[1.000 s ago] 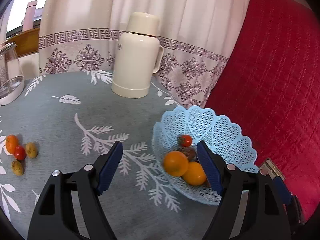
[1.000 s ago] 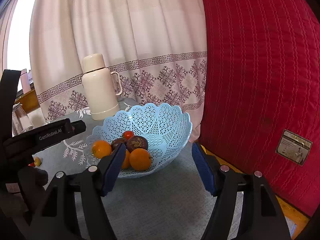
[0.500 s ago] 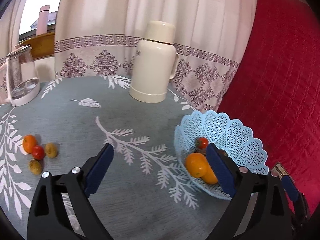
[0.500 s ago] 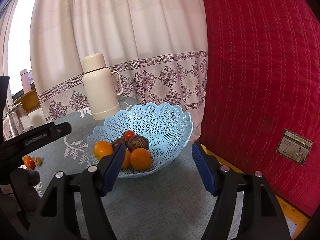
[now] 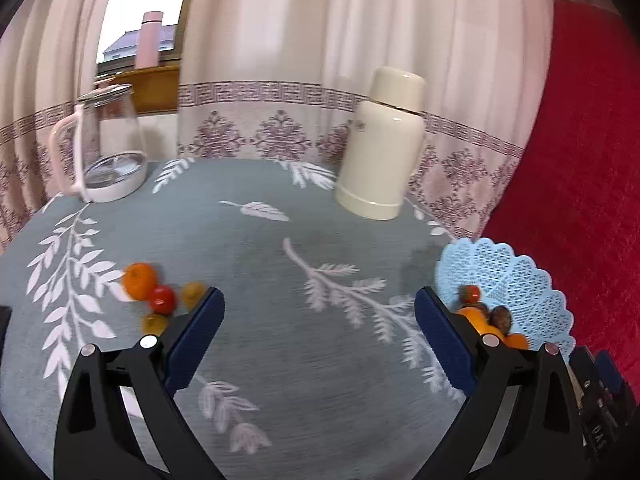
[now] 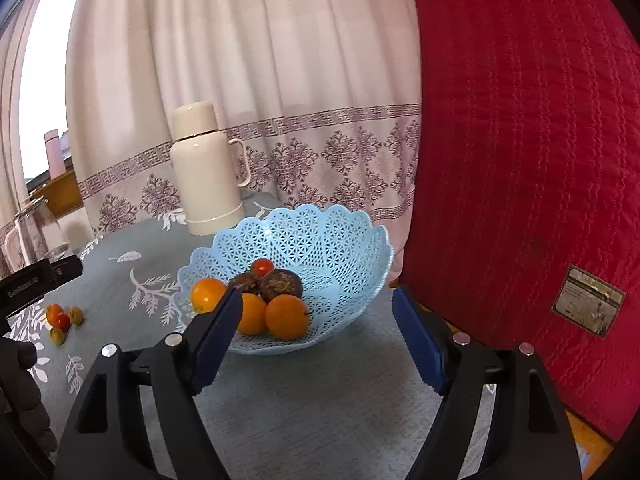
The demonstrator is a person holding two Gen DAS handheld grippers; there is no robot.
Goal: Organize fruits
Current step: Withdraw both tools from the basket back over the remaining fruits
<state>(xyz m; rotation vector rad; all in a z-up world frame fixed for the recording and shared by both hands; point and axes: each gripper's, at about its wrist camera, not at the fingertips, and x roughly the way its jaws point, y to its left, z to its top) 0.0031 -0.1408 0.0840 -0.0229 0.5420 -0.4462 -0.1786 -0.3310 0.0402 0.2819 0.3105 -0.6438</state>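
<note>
left gripper (image 5: pixel 318 320): jaws standing wide apart, nothing between them, only bare cloth showing in the gap; filling the bottom of the left wrist frame
right gripper (image 6: pixel 318 320): jaws opening, nothing gripped; blue pads sitting lower centre of the right wrist frame, basket showing behind and between them
blue basket (image 6: pixel 340 240): sitting centre frame in the right wrist view, upright on the table; in the left wrist view its lacy rim is showing at mid right, partly behind the right-hand finger
fruit in basket: three oranges (image 6: pixel 286 316) lying at the front, two dark brown fruits (image 6: pixel 280 283) sitting behind them, one small red tomato (image 6: pixel 262 266) at the back
loose fruit (image 5: pixel 160 298): four pieces clustering on the cloth, mid left of the left wrist frame, just beside the left-hand pad; one orange, one red tomato touching it, two small yellowish ones; well apart from the basket
tablecloth (image 5: pixel 260 248): grey-green with white leaf print, covering the table
cream flask (image 5: pixel 384 144): standing upright, upper right of centre in the left wrist view, behind the basket
glass jug (image 5: pixel 108 148): standing upper left, white handle facing left
curtain (image 6: pixel 240 60): hanging across the back, patterned band along it
red quilted cover (image 6: pixel 520 140): filling the right side, small label on it
gloved hand (image 6: pixel 20 392): showing at the left edge of the right wrist frame, dark, partly cut off
</note>
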